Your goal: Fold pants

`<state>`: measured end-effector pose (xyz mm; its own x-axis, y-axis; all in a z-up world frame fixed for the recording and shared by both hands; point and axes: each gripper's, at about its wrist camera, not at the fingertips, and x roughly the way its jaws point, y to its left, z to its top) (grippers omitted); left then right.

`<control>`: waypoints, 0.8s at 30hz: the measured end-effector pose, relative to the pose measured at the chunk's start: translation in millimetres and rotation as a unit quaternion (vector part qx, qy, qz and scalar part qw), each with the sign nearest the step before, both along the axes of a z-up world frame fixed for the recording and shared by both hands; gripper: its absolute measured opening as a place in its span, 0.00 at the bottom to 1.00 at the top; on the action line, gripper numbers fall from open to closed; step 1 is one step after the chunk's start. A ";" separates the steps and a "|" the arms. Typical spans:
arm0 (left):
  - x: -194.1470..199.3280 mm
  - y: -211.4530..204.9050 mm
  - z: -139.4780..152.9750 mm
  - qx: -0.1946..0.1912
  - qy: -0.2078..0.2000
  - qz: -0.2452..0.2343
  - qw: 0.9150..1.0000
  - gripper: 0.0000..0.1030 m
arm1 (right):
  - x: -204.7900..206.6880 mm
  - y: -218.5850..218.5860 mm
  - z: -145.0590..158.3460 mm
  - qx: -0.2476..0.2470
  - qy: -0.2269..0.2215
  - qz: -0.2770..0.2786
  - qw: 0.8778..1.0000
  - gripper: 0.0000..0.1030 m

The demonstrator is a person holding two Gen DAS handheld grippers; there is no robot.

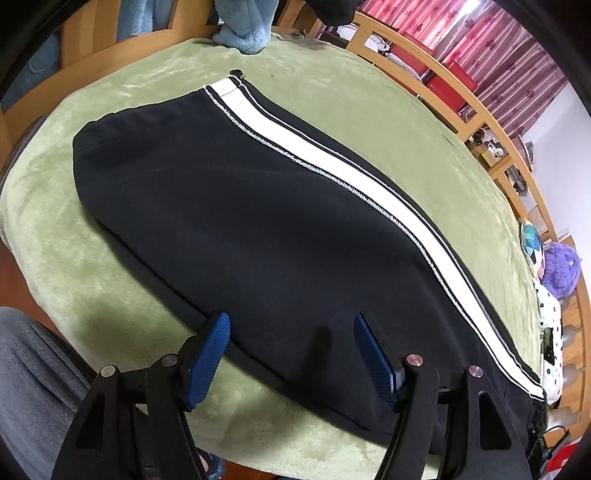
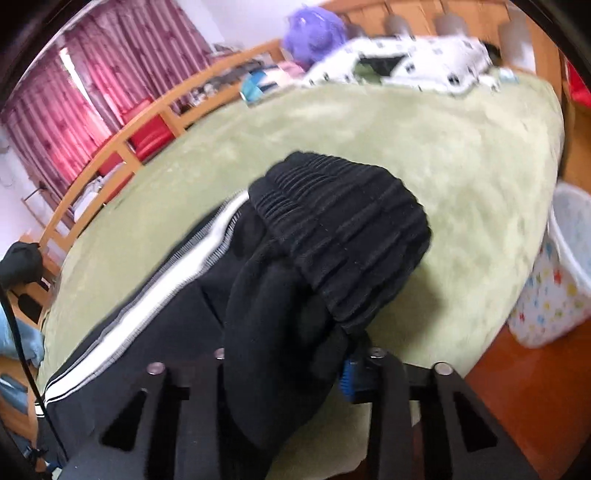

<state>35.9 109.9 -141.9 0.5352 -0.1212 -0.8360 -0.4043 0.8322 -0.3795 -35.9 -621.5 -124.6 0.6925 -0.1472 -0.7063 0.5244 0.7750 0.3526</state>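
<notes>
Black pants (image 1: 236, 221) with a white side stripe (image 1: 354, 177) lie flat on a green blanket (image 1: 369, 107). My left gripper (image 1: 291, 350) is open, its blue pads (image 1: 207, 362) either side of the pants' near edge, holding nothing. In the right wrist view my right gripper (image 2: 295, 373) is shut on the pants' ribbed black waistband end (image 2: 343, 236), which is lifted and bunched above the blanket (image 2: 461, 147). The rest of the pants (image 2: 147, 332) trails down to the left.
A wooden bed rail (image 1: 461, 96) runs along the far side with red curtains behind. A blue fleece (image 1: 240, 33) sits at the far end. Plush toys and a patterned cloth (image 2: 388, 62) lie at the other end. A white basket (image 2: 554, 269) stands on the floor.
</notes>
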 end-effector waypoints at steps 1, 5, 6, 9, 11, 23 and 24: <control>-1.3 0.4 1.1 -0.002 -0.001 0.001 1.000 0.66 | 0.2 -5.9 7.9 0.006 -0.013 -0.001 1.000 0.29; -7.1 6.4 5.5 0.001 -0.015 0.000 1.000 0.66 | 10.7 -24.6 18.5 0.015 -0.027 -0.003 1.000 0.28; -8.5 9.2 5.5 0.004 -0.016 0.001 1.000 0.66 | 15.4 -23.9 14.4 -0.001 -0.016 0.001 1.000 0.28; -14.5 21.8 3.8 -0.009 -0.019 0.011 1.000 0.66 | 29.2 -21.1 -11.8 -0.014 0.036 -0.007 0.999 0.29; -18.8 29.2 2.1 -0.016 -0.028 0.012 0.999 0.66 | 30.7 -17.8 -16.5 -0.022 0.060 -0.008 0.998 0.42; -10.6 23.7 -26.9 0.010 -0.004 -0.052 0.999 0.66 | -17.5 14.0 0.2 -0.014 0.105 -0.037 0.994 0.57; -15.9 30.6 -21.3 0.002 -0.013 -0.045 0.999 0.66 | -20.8 23.5 5.9 -0.026 0.107 -0.036 0.993 0.57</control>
